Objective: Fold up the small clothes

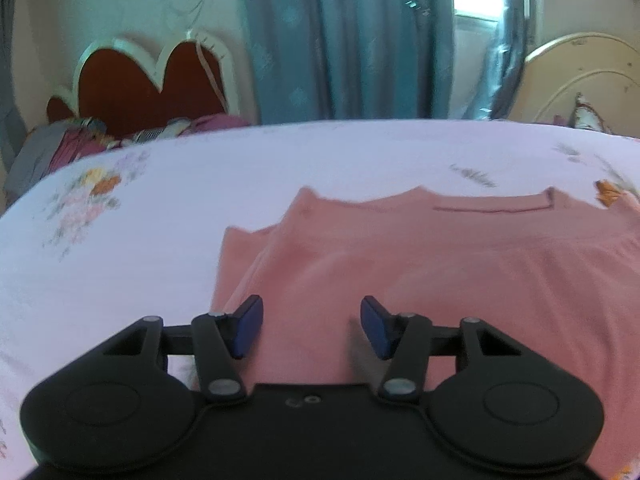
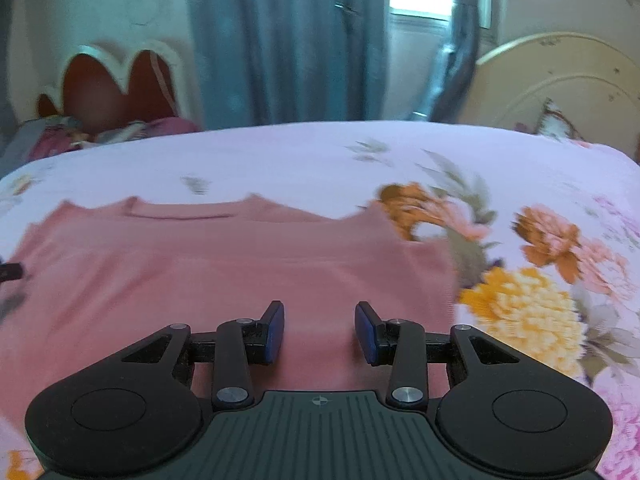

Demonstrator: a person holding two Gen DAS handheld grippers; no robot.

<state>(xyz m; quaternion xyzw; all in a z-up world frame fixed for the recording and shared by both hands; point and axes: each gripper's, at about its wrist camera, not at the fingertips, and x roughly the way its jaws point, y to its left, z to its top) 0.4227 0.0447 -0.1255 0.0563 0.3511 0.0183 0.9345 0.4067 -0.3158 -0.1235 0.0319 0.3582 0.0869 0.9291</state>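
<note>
The pink shirt [image 1: 420, 272] lies flat on the flowered bedsheet [image 1: 120, 240], long axis running nine to three. The left gripper [image 1: 311, 328] and right gripper [image 2: 319, 332] hover spread and empty over its near hem, cloth stretching toward twelve.

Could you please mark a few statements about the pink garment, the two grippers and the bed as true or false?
1. The pink garment lies spread on the floral bedsheet. True.
2. The left gripper is shut on the garment's hem. False: its jaws are open with nothing between them.
3. The right gripper is open above the garment. True.
4. The curtains behind the bed are red. False: they are blue-grey.
5. The garment is rolled into a ball. False: it lies mostly flat, with its left side folded over in the left wrist view.
</note>
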